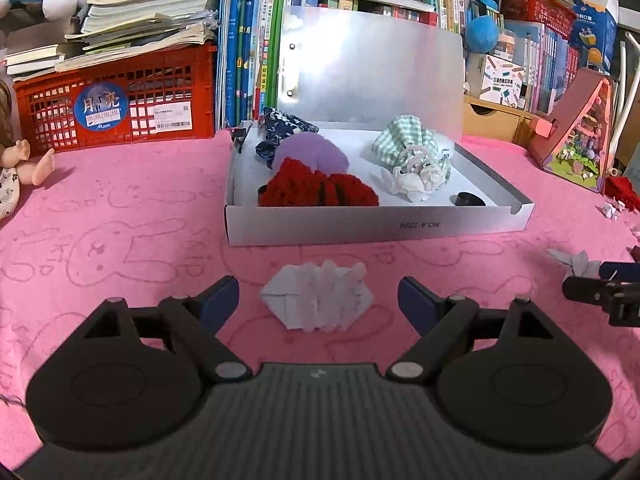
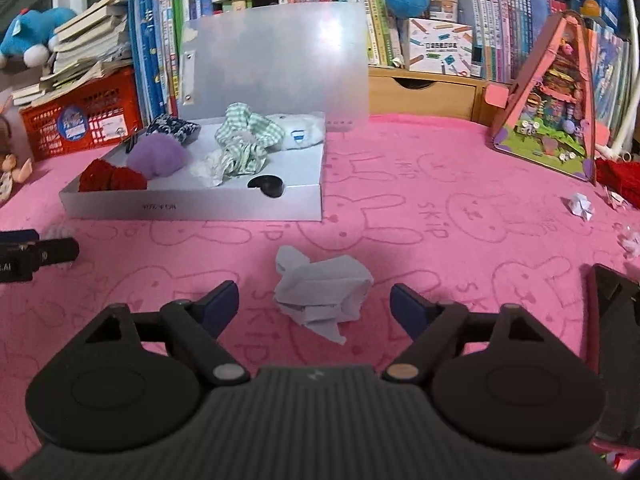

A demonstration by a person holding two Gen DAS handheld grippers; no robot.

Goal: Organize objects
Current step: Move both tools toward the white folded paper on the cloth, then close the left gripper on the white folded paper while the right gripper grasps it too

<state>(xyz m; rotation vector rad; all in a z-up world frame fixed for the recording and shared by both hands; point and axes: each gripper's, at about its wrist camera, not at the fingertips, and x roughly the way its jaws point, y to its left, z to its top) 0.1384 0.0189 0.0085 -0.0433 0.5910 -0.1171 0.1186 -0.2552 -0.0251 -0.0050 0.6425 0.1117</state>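
Note:
An open silver box [image 1: 376,225] with its lid up sits on the pink cloth; it also shows in the right wrist view [image 2: 192,206]. It holds a red knitted piece [image 1: 316,188], a purple pom [image 1: 316,154], a navy patterned cloth [image 1: 280,126], a green checked cloth [image 1: 404,140] and white folded paper [image 1: 416,180]. My left gripper [image 1: 318,300] is open around a white folded paper piece [image 1: 316,300] on the cloth. My right gripper [image 2: 312,304] is open around a crumpled white paper piece [image 2: 320,292].
A red crate [image 1: 116,104] with stacked books stands at the back left, a doll [image 1: 24,164] beside it. Rows of books line the back. A pink toy house [image 2: 552,104] stands at the right, with small paper scraps [image 2: 582,206] and red yarn [image 2: 620,180] near it.

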